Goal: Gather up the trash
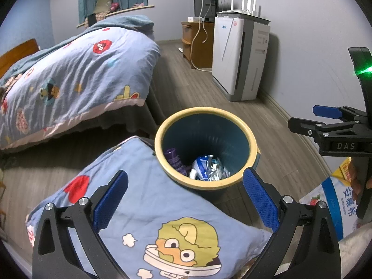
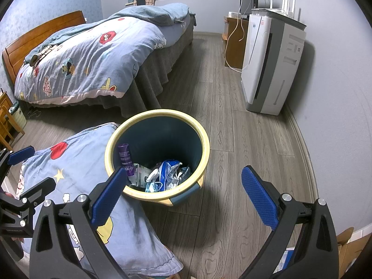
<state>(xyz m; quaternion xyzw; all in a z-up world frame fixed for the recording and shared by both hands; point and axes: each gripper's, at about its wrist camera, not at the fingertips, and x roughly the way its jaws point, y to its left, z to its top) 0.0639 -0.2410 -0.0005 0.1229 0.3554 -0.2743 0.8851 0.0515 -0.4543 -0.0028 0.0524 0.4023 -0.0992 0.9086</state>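
**A:** Both tools are empty-handed. The left gripper (image 1: 184, 200) has its blue fingers wide apart over the cartoon-print pillow (image 1: 148, 211), and the right gripper (image 2: 183, 197) is just as spread, hanging above the bare floor (image 2: 232, 153) beside the bin.

**B:** And the trash?

**A:** Some already lies in the yellow-rimmed waste bin (image 2: 204, 139): a purple bottle (image 2: 126, 160) leaning on the inner wall, and crumpled blue-and-white wrappers (image 2: 171, 174) at the bottom. A blue-and-white carton (image 1: 334, 207) sits at the left view's right edge, partly hidden by the right tool; whether it counts as trash cannot be told.

**B:** What might go wrong?

**A:** The pillow presses right against the bin's rim. A left finger swinging toward the bin could snag the fabric or nudge the bin off its spot. The two tools are also near one another, so a reach across to the carton risks a knock between them.
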